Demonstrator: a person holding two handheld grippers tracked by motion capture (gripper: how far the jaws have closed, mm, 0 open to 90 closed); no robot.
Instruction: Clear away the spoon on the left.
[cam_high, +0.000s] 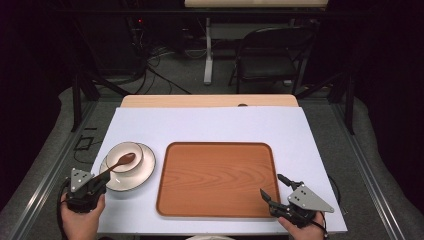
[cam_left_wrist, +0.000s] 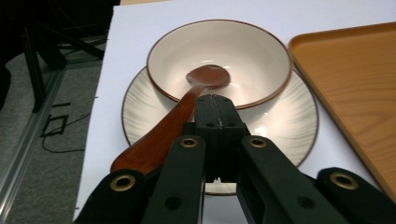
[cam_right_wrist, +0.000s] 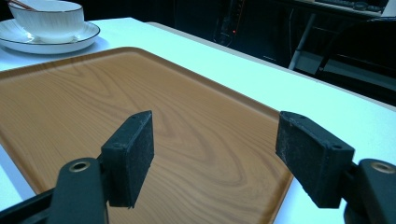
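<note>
A cream bowl (cam_high: 116, 150) (cam_left_wrist: 243, 56) stands on a matching plate (cam_high: 142, 172) (cam_left_wrist: 289, 126) at the left of the white table. A brown wooden spoon (cam_high: 122, 161) (cam_left_wrist: 163, 135) rests in the bowl, its handle leaning over the near rim. My left gripper (cam_high: 105, 180) (cam_left_wrist: 213, 100) is shut with nothing between its jaws; its tips reach the bowl's near rim, just right of the spoon handle. My right gripper (cam_high: 272, 186) (cam_right_wrist: 215, 140) stands open and empty over the near right corner of the wooden tray (cam_high: 215, 180) (cam_right_wrist: 93, 93).
The tray (cam_left_wrist: 355, 79) lies empty just right of the plate (cam_right_wrist: 28, 44). The white sheet (cam_high: 210, 125) covers the table, with its left edge close beside the plate. A black folding chair (cam_high: 272, 55) stands beyond the far edge.
</note>
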